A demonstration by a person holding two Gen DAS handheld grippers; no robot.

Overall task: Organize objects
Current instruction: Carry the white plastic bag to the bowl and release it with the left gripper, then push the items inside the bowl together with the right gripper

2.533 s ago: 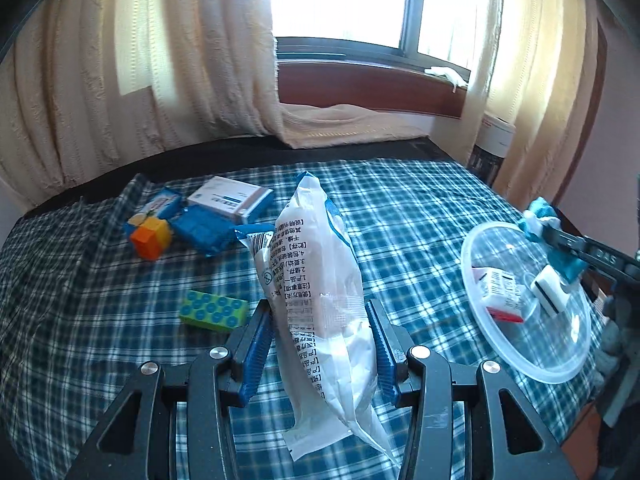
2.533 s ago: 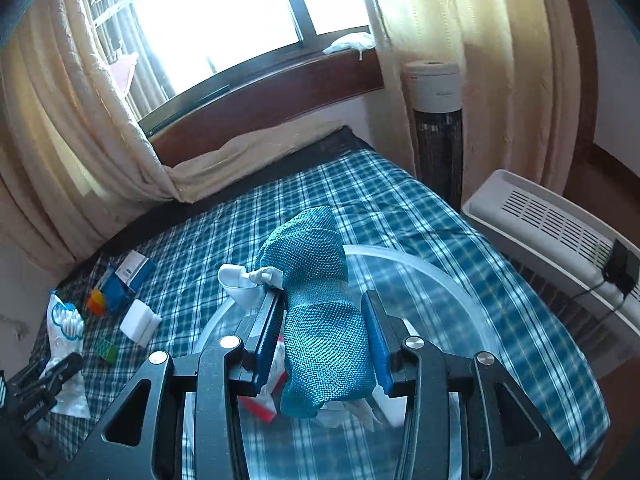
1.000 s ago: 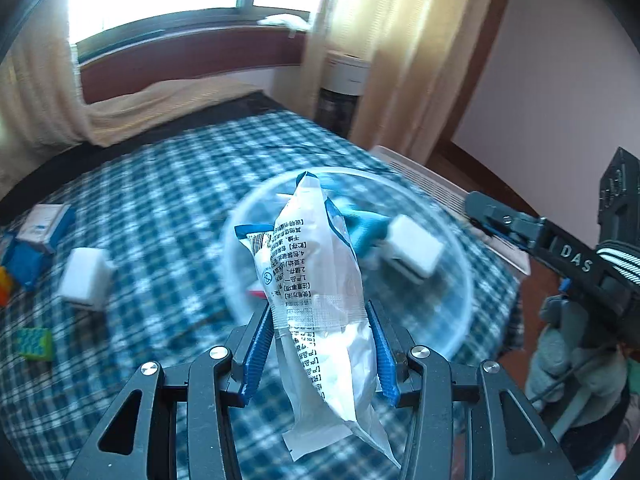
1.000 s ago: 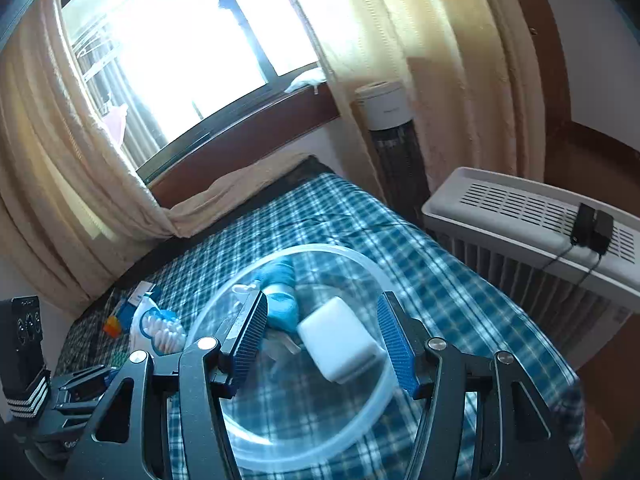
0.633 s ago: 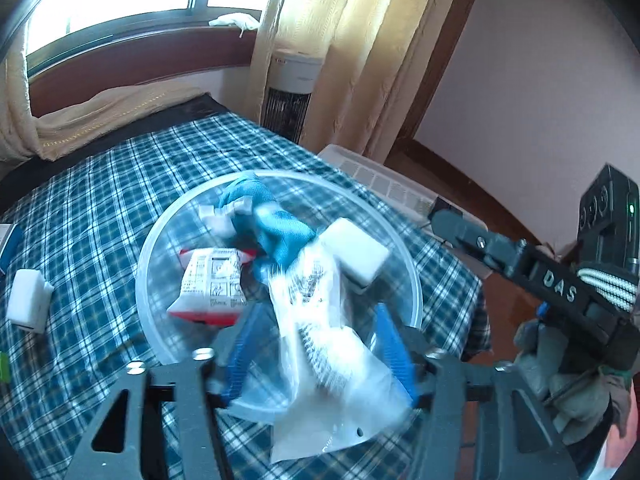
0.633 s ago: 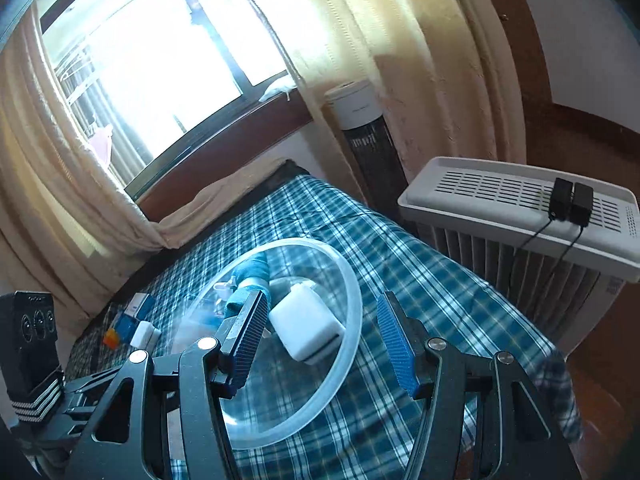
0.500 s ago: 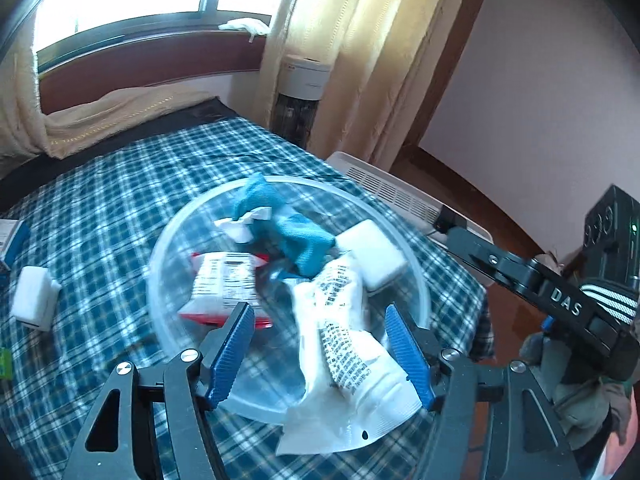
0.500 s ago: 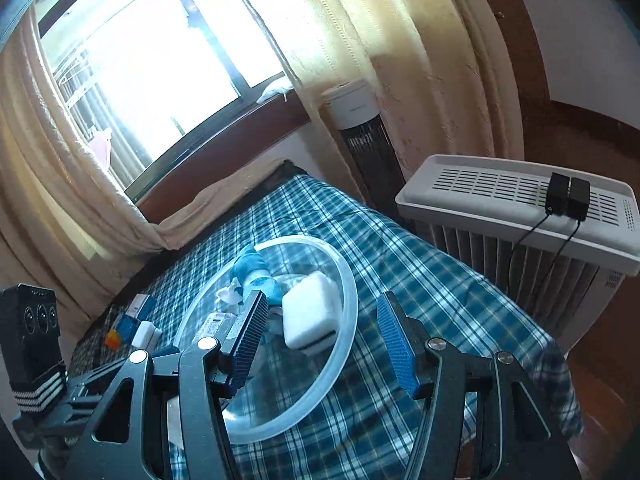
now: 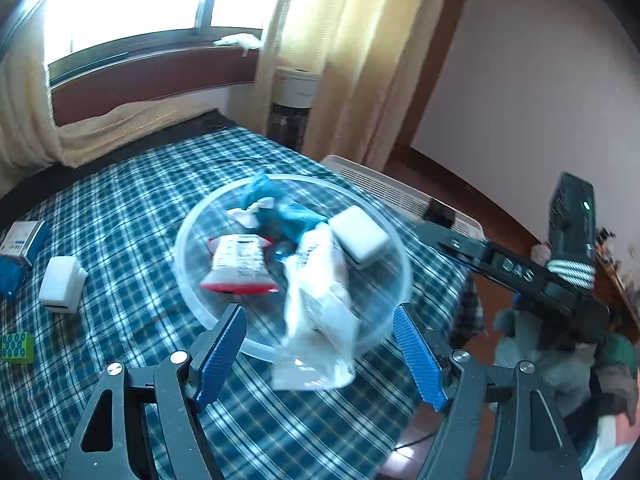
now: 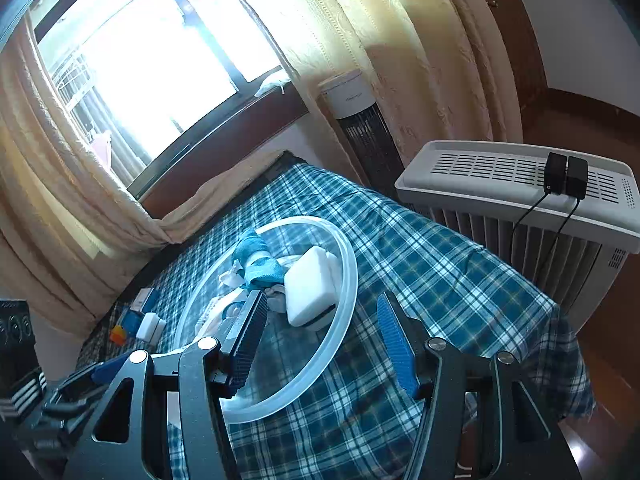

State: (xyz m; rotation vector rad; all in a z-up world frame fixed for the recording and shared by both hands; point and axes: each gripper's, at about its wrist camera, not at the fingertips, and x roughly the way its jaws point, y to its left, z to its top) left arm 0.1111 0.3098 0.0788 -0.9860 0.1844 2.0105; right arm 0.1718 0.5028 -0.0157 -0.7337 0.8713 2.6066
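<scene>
A bright window with cream curtains [image 10: 360,40] stands behind a tabletop covered in a blue-and-white checked cloth [image 9: 120,208], with a white slatted heater [image 10: 520,184] at its far side. On the cloth sits a wide, shallow clear plastic bowl [image 9: 394,240]. Inside it lie a crumpled teal cloth [image 9: 288,212], a white square block [image 9: 360,236], a red-and-white printed packet [image 9: 240,264] and a long white plastic pouch with black print [image 9: 320,304]; the pouch's near end hangs over the bowl's near rim onto the cloth.

The left gripper [image 9: 320,356] points steeply down at the bowl from the near side. Its blue-padded fingers [image 9: 220,352] are spreading apart; the pouch lies between them, but neither pad touches it. The right gripper [image 10: 320,336] is tilted down less steeply and hangs over the bowl's right rim, its body rolled a little to one side. Its fingers [image 10: 394,348] stand apart with nothing held between them; only the rim and the checked cloth show in the gap. From the left view the right gripper shows as a dark bar reaching in from the right edge.

Left of the bowl, well apart from it, are a small white cube-shaped adapter [image 9: 60,284], a green studded toy brick [image 9: 16,346] and a flat white-and-blue box [image 9: 24,236].
</scene>
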